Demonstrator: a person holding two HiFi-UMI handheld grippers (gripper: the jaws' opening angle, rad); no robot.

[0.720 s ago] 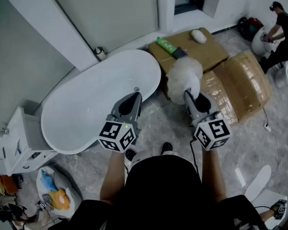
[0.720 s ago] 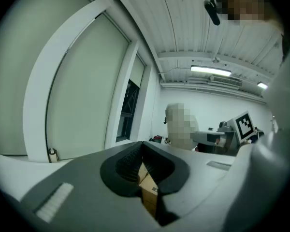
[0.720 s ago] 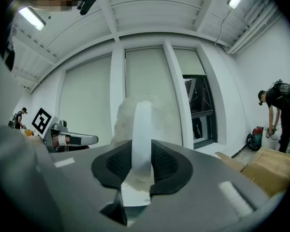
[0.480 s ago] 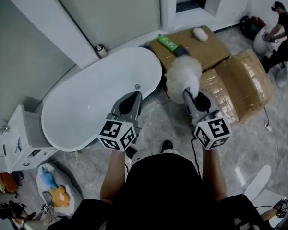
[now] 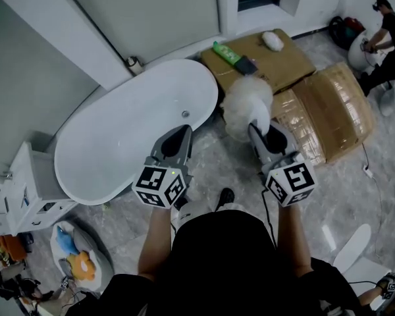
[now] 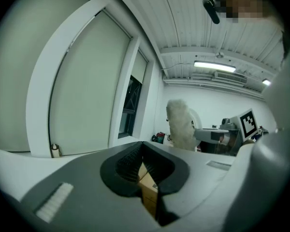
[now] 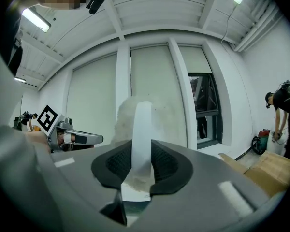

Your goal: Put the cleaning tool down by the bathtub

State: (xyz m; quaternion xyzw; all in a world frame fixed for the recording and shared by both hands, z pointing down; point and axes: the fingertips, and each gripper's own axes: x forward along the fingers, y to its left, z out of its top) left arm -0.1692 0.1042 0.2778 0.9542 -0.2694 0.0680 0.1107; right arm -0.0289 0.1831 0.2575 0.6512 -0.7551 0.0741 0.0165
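Right gripper [image 5: 255, 129] – jaws clamped on the white handle [image 7: 141, 129] of the cleaning tool [image 5: 247, 101]. In the right gripper view both ribbed pads press against the handle, and the fluffy white head rises beyond the jaw tips.

The cleaning tool is held in the air, not set down. In the head view its head lies over the grey floor [image 5: 217, 163], just beside the right end of the white bathtub [image 5: 131, 137] and overlapping the near edge of a flat cardboard box [image 5: 276, 61]. A green bottle [image 5: 227, 52] lies on that box.

Left gripper [image 5: 184, 131] – jaws drawn together to a narrow slit with nothing between the pads. It hangs over the near rim of the bathtub.

A person [image 5: 388, 38] bends over at the far right, well apart from the work area.
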